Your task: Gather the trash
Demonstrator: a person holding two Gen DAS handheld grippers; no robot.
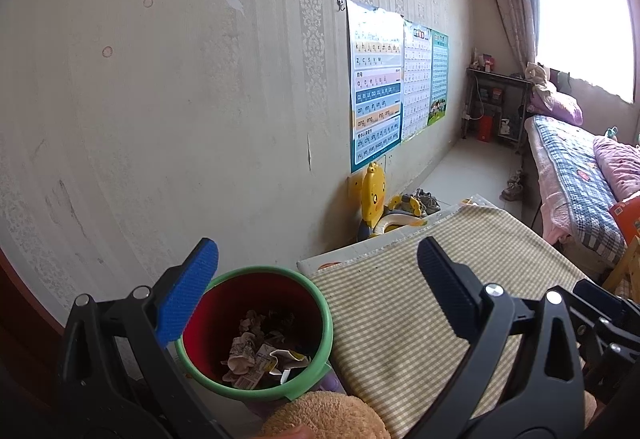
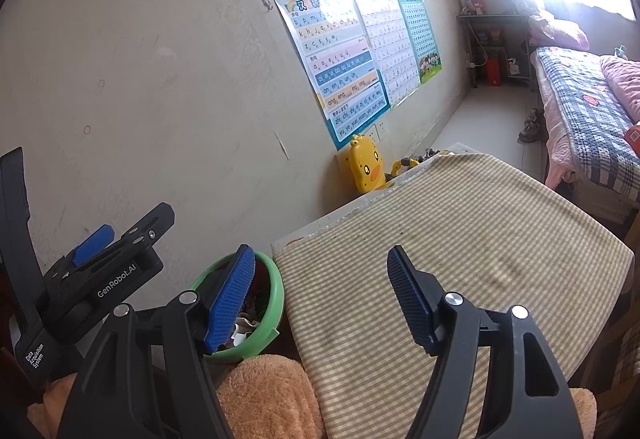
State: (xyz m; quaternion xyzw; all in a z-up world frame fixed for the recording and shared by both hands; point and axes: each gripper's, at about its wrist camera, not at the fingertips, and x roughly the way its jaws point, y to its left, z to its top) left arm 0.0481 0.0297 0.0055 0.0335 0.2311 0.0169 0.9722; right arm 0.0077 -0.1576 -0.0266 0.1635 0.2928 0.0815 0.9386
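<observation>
Your left gripper (image 1: 318,289) and right gripper (image 2: 320,295) both hang released and empty, green-rimmed red trash bucket (image 1: 256,331) lower left, nearer the left.

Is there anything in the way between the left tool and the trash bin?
Nothing visible blocks it. The left tool is open and empty, and the bin sits right below and in front of it, beside the checked cloth. The bin's mouth is uncovered, with crumpled trash already inside.
</observation>
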